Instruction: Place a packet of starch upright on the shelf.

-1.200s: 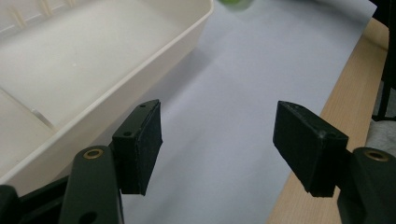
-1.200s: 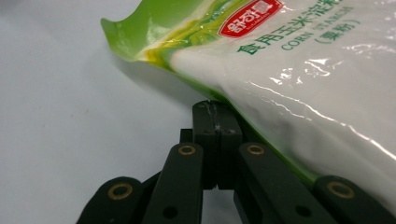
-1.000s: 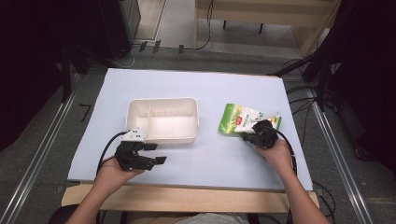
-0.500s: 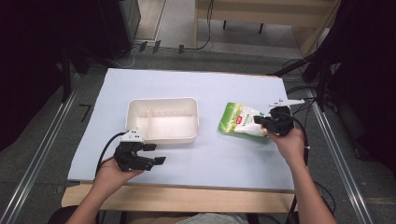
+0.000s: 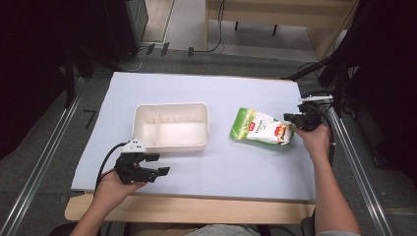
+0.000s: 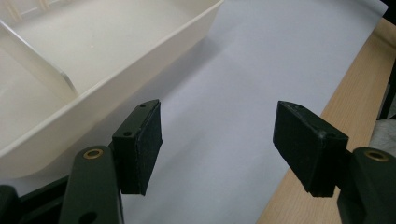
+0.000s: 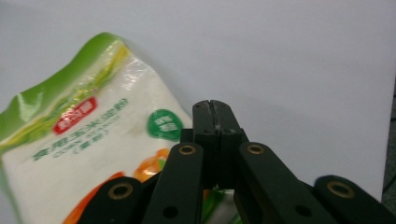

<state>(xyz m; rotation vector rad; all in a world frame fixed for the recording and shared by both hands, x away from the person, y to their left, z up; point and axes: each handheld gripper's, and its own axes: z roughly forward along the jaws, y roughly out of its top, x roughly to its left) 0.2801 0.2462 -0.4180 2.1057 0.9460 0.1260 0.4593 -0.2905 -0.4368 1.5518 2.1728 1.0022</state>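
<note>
Right gripper [image 5: 291, 118] sitting near the table's [image 5: 236, 172] right edge, about midway along it, jaws pressed together with nothing between them; in the right gripper view the closed gripper [image 7: 215, 109] is pointing over the lower corner of the bag. The hand behind it is resting at that same edge, cable looping off the side

Snack bag [image 5: 261, 127], green and white with a red label and orange print, lying flat on the right half of the table, its right end just beside the closed jaws. Whether they are touching the bag cannot be told from above. In the right gripper view the bag [image 7: 74, 154] is lying to the left of the jaws and partly under them

Left gripper [image 5: 158, 165] hovering by the near edge, left of centre, jaws standing wide apart, nothing between them. In the left gripper view the gripper [image 6: 219, 149] is framing bare blue table cover, with the wooden near edge showing at right

White tray [image 5: 169, 145], two compartments split by a low divider, sitting left of the table's centre, just beyond the left gripper; its near wall [image 6: 116, 88] is lying just beside one open jaw. Tray and bag lying well apart
</note>
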